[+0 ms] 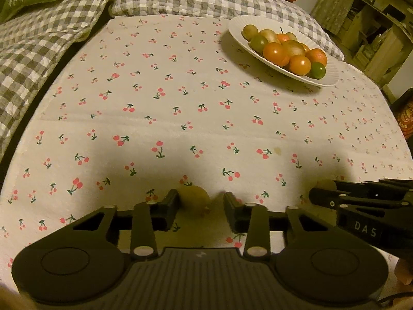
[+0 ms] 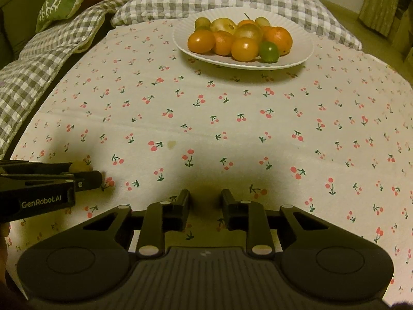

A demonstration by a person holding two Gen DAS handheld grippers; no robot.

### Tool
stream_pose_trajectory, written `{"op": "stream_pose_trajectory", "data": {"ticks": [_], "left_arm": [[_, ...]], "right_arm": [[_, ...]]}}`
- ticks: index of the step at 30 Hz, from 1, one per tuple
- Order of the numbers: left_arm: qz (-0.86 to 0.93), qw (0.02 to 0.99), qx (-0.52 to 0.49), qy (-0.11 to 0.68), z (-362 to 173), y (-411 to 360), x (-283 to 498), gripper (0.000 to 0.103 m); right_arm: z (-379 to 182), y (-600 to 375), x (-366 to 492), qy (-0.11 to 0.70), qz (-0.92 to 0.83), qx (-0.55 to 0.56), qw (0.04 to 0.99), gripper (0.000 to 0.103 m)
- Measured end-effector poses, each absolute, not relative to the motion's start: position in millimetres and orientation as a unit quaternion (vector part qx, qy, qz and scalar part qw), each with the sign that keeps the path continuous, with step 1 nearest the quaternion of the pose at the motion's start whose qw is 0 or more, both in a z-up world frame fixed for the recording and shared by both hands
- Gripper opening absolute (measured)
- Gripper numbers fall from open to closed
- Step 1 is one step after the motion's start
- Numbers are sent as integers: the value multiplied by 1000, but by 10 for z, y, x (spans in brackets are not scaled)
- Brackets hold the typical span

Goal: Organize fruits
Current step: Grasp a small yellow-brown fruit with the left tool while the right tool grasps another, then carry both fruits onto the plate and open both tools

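Left gripper (image 1: 201, 204): fingers part-spread around small yellow-green round fruit (image 1: 193, 201) lying on white cherry-print cloth (image 1: 180, 108). Fruit touches one finger, and narrow gap shows at other.

Right gripper (image 2: 205, 201): just beside left one, fingers drawn close. Gap between them is in deep shadow. Left view shows them pinching pale yellowish round fruit (image 1: 326, 184) at tips.

White ribbed plate (image 2: 296, 59): well apart at far side of cloth, heaped with orange, yellow and green round fruits (image 2: 245, 49).
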State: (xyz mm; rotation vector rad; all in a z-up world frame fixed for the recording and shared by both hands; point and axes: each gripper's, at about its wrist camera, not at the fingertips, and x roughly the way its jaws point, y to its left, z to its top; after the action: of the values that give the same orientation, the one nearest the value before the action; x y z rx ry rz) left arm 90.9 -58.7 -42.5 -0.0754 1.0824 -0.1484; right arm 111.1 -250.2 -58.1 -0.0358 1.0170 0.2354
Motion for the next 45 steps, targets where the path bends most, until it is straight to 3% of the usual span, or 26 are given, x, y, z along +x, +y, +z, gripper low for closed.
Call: {"op": "stream_pose_trajectory", "data": {"ticks": [2,30,45], "left_arm": [[-66,855,-36,514,-425,-573,918,12],[-87,876,-49,473,-163,-585,902,11],[-81,890,-92,439,101,-455,1031,11]], "right_arm": [[-578,-2495,1110,484,114,-18,867,23],[-404,-2476,1067,439,136,-16,888,23],[-91,-2901,1215,399,103,62,909,24]]}}
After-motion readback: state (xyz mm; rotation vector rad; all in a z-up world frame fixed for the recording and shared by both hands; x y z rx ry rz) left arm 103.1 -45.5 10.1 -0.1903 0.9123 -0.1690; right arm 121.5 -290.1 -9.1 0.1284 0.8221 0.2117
